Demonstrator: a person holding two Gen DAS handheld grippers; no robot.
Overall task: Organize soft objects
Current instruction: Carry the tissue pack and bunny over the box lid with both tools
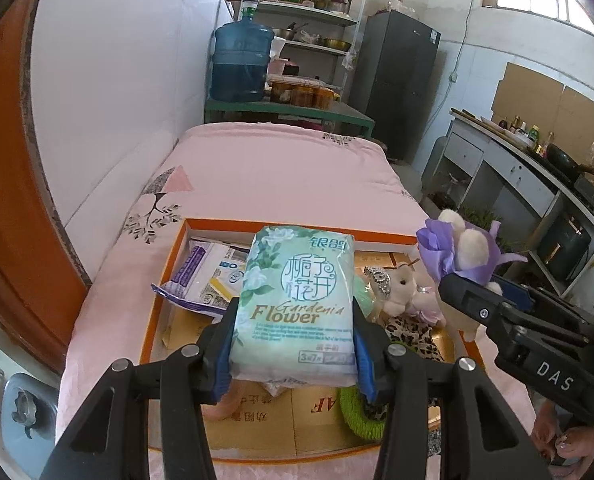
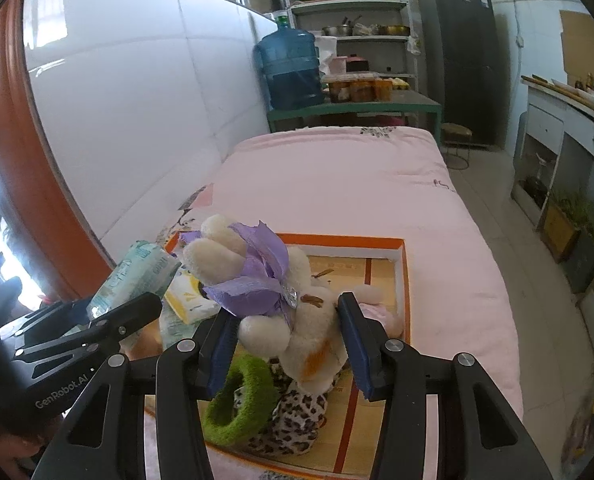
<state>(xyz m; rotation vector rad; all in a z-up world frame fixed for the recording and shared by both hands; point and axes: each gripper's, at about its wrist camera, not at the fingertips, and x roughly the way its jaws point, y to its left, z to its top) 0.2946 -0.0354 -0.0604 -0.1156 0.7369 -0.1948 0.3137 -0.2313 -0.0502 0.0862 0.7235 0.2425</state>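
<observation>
Orange cardboard forms the rim of one shallow box [image 1: 297,225] lying on one pink quilted bed cover [image 1: 281,172]. Two grippers work above it.

One left gripper [image 1: 295,344] pinches one soft, pillow-shaped tissue pack [image 1: 299,300] in glossy pale-green plastic printed with flowers; its blue pads press the pack's two long sides, and the pack stands upright over the box's middle. From the right wrist view this pack [image 2: 137,276] shows at about 9 o'clock from the toy.

One right gripper [image 2: 287,344] clamps one fluffy cream plush toy [image 2: 297,320] wearing a crinkled purple paper-like wrap; its fingers squeeze the toy's lower body from both sides, holding it over the box. In the left wrist view the toy [image 1: 463,248] sits at 3 o'clock from the pack.

Inside the box lie one fuzzy green ring [image 2: 237,404], one leopard-print fabric piece [image 2: 293,420], one small pale plush bear [image 1: 401,288] and one white-and-purple plastic sachet [image 1: 201,276] at 9 o'clock from the pack. The box floor looks like woven straw matting with red-brown stripes.

Beyond the bed, at 12 o'clock, stands one big blue water jug [image 1: 241,60].
</observation>
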